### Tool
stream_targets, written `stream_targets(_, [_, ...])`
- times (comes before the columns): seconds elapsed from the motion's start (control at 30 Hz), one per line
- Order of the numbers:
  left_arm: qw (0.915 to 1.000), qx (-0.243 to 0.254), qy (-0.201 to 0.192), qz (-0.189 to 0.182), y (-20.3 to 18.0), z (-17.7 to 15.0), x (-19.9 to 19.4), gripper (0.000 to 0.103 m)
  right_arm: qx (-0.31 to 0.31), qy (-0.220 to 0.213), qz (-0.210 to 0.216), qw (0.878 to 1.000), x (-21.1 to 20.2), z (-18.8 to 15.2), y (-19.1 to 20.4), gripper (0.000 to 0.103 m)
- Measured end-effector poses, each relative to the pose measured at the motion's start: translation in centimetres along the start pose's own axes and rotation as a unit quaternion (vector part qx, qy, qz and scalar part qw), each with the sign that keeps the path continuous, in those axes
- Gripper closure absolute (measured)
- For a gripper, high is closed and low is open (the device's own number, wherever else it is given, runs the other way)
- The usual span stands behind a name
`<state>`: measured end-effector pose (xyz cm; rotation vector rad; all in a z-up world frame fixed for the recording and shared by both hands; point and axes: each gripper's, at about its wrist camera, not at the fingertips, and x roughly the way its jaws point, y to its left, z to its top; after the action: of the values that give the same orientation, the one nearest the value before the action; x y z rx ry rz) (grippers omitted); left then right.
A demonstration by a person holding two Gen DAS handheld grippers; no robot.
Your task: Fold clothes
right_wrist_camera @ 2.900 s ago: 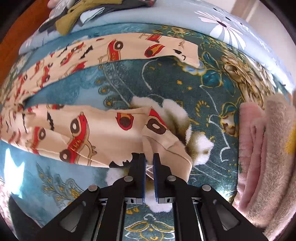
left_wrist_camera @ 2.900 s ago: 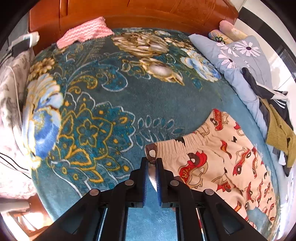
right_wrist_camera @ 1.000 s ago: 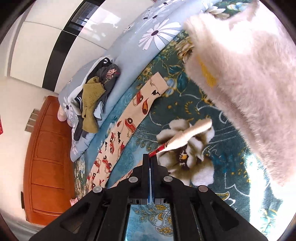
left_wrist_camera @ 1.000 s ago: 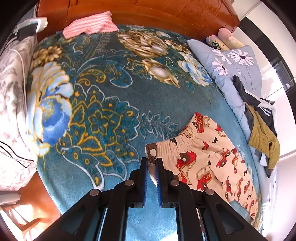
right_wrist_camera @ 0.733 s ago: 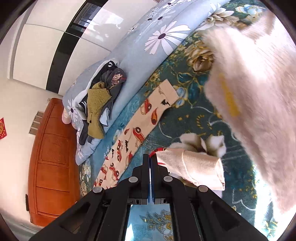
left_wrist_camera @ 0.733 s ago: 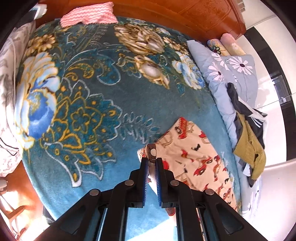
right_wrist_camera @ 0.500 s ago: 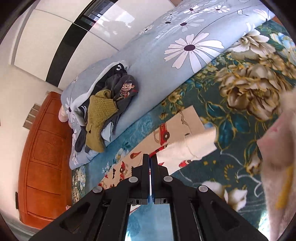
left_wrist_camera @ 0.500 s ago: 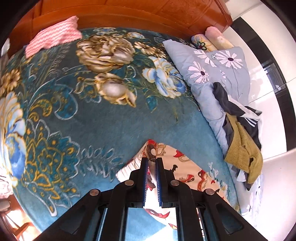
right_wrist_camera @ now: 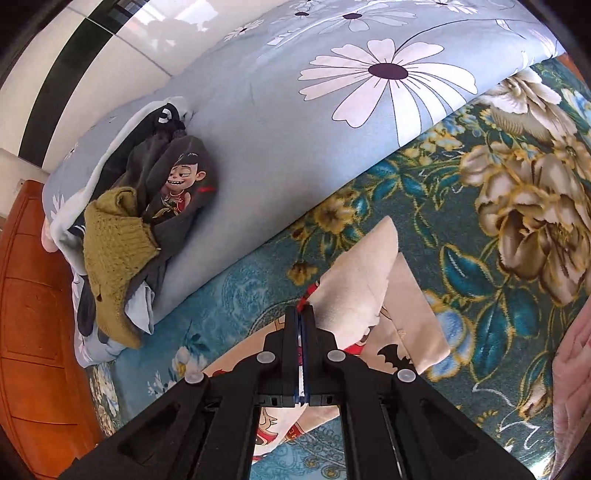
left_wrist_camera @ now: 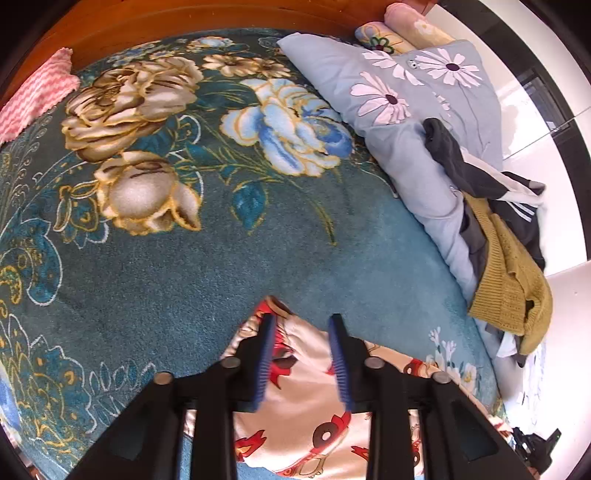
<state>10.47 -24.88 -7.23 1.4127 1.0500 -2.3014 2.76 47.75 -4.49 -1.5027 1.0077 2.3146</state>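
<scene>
Cream pants with red car prints (left_wrist_camera: 306,417) lie on the teal flowered blanket (left_wrist_camera: 221,251). In the left wrist view my left gripper (left_wrist_camera: 301,319) hangs over their waistband end; its jaws are opening, and the cloth lies between and under the blue pads without being pressed. In the right wrist view my right gripper (right_wrist_camera: 301,310) is shut on the hem of one pant leg (right_wrist_camera: 358,269). That leg is lifted and folded back, cream inside showing, over the other leg (right_wrist_camera: 413,321), which lies flat on the blanket (right_wrist_camera: 461,229).
A pale blue daisy quilt (left_wrist_camera: 399,122) lies along the blanket's far side, with a pile of dark and mustard clothes (left_wrist_camera: 506,266) on it. A pink towel (left_wrist_camera: 33,96) sits by the wooden headboard (left_wrist_camera: 147,18). A pink fluffy blanket (right_wrist_camera: 572,369) is at the right edge.
Both grippers have swept across the bed, drawing the pants over themselves. The left jaws, shut on the waistband before, now stand apart. The right gripper still pinches the leg hem.
</scene>
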Motion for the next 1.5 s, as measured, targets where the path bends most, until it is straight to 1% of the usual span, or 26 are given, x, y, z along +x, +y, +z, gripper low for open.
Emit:
stream_targets(0.03, [0.9999,0.000,-0.005,-0.016,0.1,-0.3,-0.5,0.053,-0.003,-0.002,0.003,1.000,0.1,0.0,0.2,0.100])
stream_targets(0.07, [0.9995,-0.002,-0.013,-0.027,0.3,-0.7,-1.1,0.053,-0.005,-0.006,0.005,1.000,0.1,-0.1,0.4,0.092])
stream_targets(0.1, [0.9990,-0.004,-0.023,-0.037,0.6,-1.2,-1.9,0.053,-0.007,-0.011,0.010,1.000,0.0,-0.2,0.6,0.072])
stream_targets(0.13, [0.9985,-0.008,-0.038,-0.038,1.1,-1.8,-2.7,0.053,-0.010,-0.014,0.022,1.000,-0.2,-0.4,0.6,0.064])
stream_targets(0.17, [0.9982,-0.013,-0.052,-0.027,1.8,-2.7,-3.5,0.052,-0.014,-0.019,0.033,0.999,-0.6,-0.7,0.5,0.060])
stream_targets(0.27, [0.9973,-0.045,-0.057,0.011,4.9,-5.5,-3.9,0.051,-0.029,-0.034,0.059,0.997,-1.9,-2.1,-0.4,0.060])
stream_targets(0.33, [0.9963,-0.073,-0.043,0.016,7.1,-7.1,-3.4,0.052,-0.023,-0.036,0.061,0.997,-2.4,-3.6,-2.3,0.060])
stream_targets(0.43, [0.9921,-0.123,-0.024,0.000,9.6,-8.6,-2.1,0.052,0.017,-0.021,0.065,0.997,-1.9,-6.0,-6.0,0.060])
stream_targets(0.5, [0.9906,-0.134,-0.025,-0.013,9.7,-8.8,-1.7,0.052,0.055,-0.003,0.080,0.995,-0.8,-7.3,-8.2,0.060])
stream_targets(0.57, [0.9895,-0.139,-0.029,-0.026,9.6,-8.8,-1.4,0.053,0.090,0.000,0.095,0.991,0.1,-7.9,-9.1,0.060])
stream_targets(0.67, [0.9916,-0.122,-0.035,-0.026,8.4,-8.2,-0.9,0.053,0.111,-0.022,0.107,0.988,0.8,-7.6,-8.6,0.060])
stream_targets(0.8, [0.9923,-0.121,-0.027,-0.005,8.0,-8.0,0.2,0.053,0.115,-0.051,0.108,0.986,1.7,-5.5,-7.2,0.060])
stream_targets(0.9, [0.9918,-0.124,-0.026,-0.008,8.2,-8.5,0.5,0.053,0.127,-0.055,0.097,0.986,3.2,-4.3,-6.9,0.060])
stream_targets(1.0, [0.9925,-0.120,-0.022,-0.012,8.3,-8.6,0.6,0.053,0.154,-0.047,0.084,0.983,4.8,-3.7,-7.3,0.060])
stream_targets(1.03, [0.9926,-0.119,-0.022,-0.013,8.3,-8.5,0.6,0.053,0.161,-0.045,0.085,0.982,5.1,-3.6,-7.4,0.062])
stream_targets(1.07, [0.9927,-0.118,-0.021,-0.013,8.4,-8.5,0.6,0.053,0.165,-0.044,0.097,0.981,5.3,-3.5,-7.2,0.073])
stream_targets(1.1, [0.9928,-0.117,-0.021,-0.014,8.4,-8.5,0.7,0.053,0.164,-0.041,0.105,0.980,5.3,-3.3,-6.9,0.096])
stream_targets(1.13, [0.9927,-0.117,-0.022,-0.015,8.4,-8.5,0.7,0.053,0.152,-0.037,0.108,0.982,5.1,-3.1,-6.3,0.098])
stream_targets(1.17, [0.9926,-0.118,-0.023,-0.016,8.4,-8.5,0.7,0.053,0.136,-0.041,0.112,0.984,4.6,-2.9,-5.8,0.100])
stream_targets(1.27, [0.9924,-0.118,-0.030,-0.017,8.4,-8.7,0.8,0.053,0.070,-0.088,0.119,0.987,1.3,-3.0,-5.0,0.101])
stream_targets(1.3, [0.9924,-0.118,-0.031,-0.015,8.3,-8.7,0.9,0.053,0.062,-0.093,0.093,0.989,0.9,-3.3,-5.8,0.101])
stream_targets(1.33, [0.9927,-0.115,-0.032,-0.013,8.2,-8.7,0.9,0.053,0.054,-0.085,0.051,0.994,1.2,-3.6,-6.6,0.101])
stream_targets(1.37, [0.9932,-0.112,-0.032,-0.010,8.0,-8.7,0.9,0.053,0.052,-0.073,0.028,0.996,1.6,-3.9,-7.5,0.100])
stream_targets(1.43, [0.9941,-0.104,-0.029,-0.005,7.8,-8.6,0.9,0.053,0.069,-0.042,0.043,0.996,2.6,-4.5,-9.0,0.098])
stream_targets(1.47, [0.9942,-0.104,-0.027,-0.004,7.8,-8.5,0.9,0.053,0.076,-0.034,0.046,0.995,2.8,-4.8,-9.6,0.098])
stream_targets(1.5, [0.9940,-0.106,-0.028,-0.005,7.9,-8.4,0.9,0.053,0.081,-0.040,0.042,0.995,2.4,-5.1,-9.9,0.096])
